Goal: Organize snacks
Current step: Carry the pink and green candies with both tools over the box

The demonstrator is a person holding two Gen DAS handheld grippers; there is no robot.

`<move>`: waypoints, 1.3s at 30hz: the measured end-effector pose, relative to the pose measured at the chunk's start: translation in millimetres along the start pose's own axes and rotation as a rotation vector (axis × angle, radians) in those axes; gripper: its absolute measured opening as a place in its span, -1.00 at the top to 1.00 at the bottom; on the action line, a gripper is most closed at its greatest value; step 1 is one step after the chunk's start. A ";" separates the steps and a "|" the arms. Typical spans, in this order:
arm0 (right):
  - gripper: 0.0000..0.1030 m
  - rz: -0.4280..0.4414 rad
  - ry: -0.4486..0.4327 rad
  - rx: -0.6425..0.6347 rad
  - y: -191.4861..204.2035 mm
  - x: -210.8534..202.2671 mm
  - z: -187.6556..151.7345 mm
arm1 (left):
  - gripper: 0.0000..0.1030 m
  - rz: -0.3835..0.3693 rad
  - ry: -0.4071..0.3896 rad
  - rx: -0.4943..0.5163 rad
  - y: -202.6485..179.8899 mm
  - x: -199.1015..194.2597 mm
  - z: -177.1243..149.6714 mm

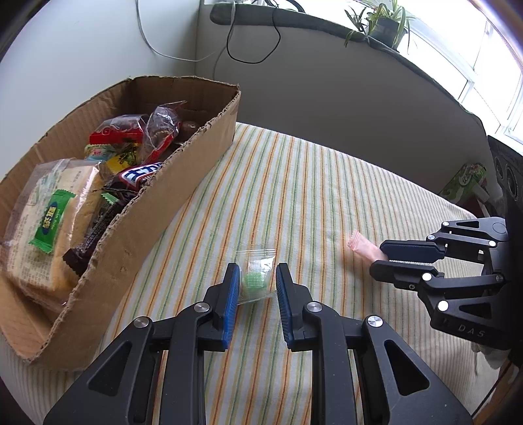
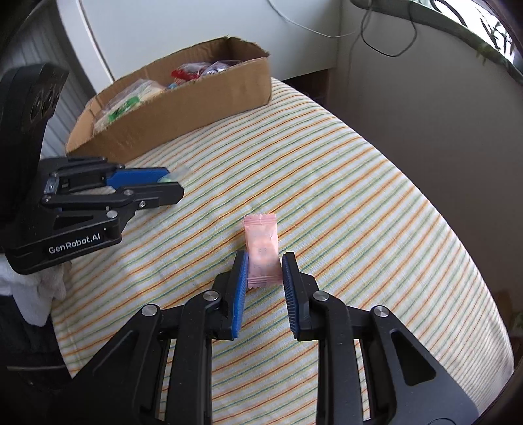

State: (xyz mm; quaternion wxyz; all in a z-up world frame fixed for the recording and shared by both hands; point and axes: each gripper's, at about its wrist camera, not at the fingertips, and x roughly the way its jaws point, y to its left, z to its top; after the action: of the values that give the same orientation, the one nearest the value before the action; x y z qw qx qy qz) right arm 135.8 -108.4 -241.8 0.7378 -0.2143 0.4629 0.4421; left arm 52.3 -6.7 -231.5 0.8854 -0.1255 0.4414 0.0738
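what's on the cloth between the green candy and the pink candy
Nothing: between the green candy and the pink candy, only bare striped cloth shows in the left wrist view.

Black tool (image 1: 255, 281) linkages, blue pads, silver rivets

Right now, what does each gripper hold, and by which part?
Left gripper: green candy, pinched across the middle of its clear wrapper. Right gripper: pink candy, gripped by its long sides at the lower half.

Home room, striped tablecloth (image 1: 327, 183), windowsill potted plant (image 1: 382, 23), snack box (image 1: 183, 170)
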 end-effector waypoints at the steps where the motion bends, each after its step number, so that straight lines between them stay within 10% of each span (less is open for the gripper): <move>1: 0.57 -0.001 -0.004 0.009 -0.8 -2.3 -0.4 | 0.59 -0.004 -0.002 0.000 -0.1 -2.5 0.6; 39: 0.57 -0.005 -0.112 0.075 63.6 -46.4 127.4 | 0.59 -0.039 -0.101 -0.047 85.9 -92.5 57.3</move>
State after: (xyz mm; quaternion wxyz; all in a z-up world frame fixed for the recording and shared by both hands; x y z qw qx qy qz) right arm 136.2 -4.1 -134.2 0.7712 -0.1627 0.4367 0.4336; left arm 19.8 90.2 -137.8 0.9046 -0.1511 0.3919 0.0731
